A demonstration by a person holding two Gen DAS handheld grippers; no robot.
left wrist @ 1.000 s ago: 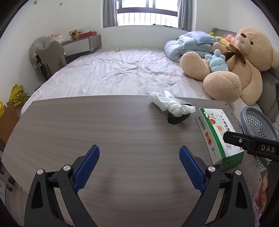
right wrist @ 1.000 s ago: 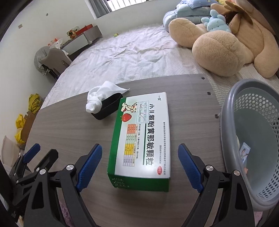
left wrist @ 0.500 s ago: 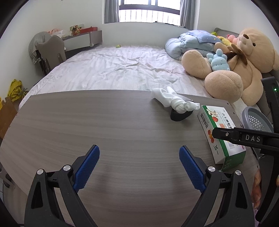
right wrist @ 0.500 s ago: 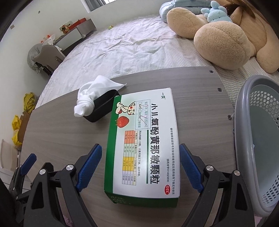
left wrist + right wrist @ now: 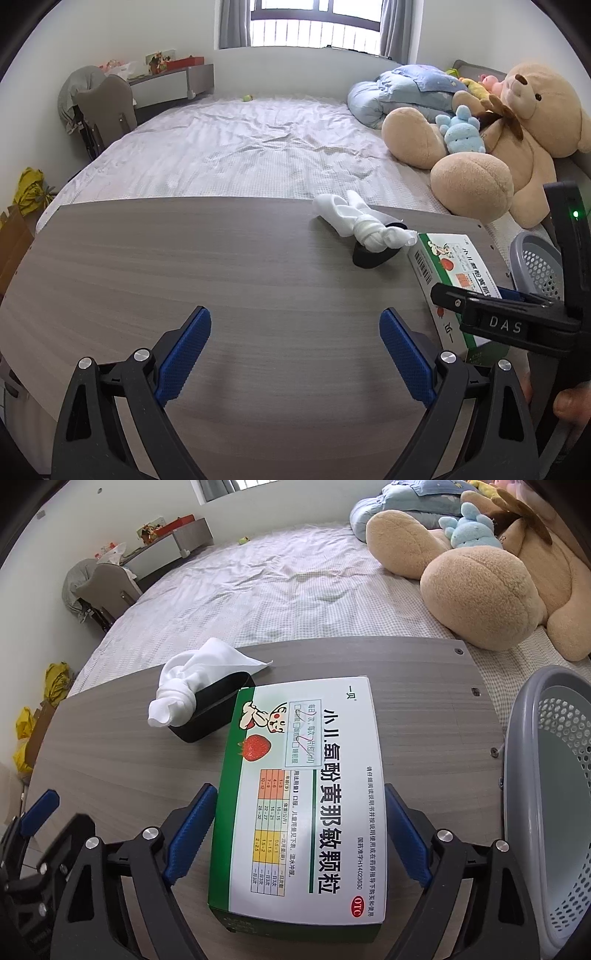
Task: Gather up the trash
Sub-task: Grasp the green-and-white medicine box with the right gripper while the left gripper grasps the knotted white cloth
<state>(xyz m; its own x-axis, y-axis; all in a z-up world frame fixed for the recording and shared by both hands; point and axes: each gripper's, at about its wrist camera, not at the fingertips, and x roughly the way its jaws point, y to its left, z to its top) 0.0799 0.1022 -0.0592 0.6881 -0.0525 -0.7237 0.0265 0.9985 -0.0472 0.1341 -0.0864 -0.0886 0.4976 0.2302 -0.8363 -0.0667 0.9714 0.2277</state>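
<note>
Box [image 5: 303, 797] flat on desk [image 5: 110, 746], long side toward right gripper [image 5: 299, 830], basket [image 5: 546, 812] just beside it off the desk edge. Right fingers [image 5: 192, 827] straddle the box near end and are closing; pads look close to its long sides, contact not certain. Best to clamp square across the width, low on the walls, since thin card may buckle. Left gripper [image 5: 295, 354] wide open, holding nothing, over bare desk well apart from box. Beyond box: tissue [image 5: 184, 686] draped on black tray [image 5: 214, 716], tray touching box far corner. A straight lift should clear it; basket rim is the only obstacle.
</note>
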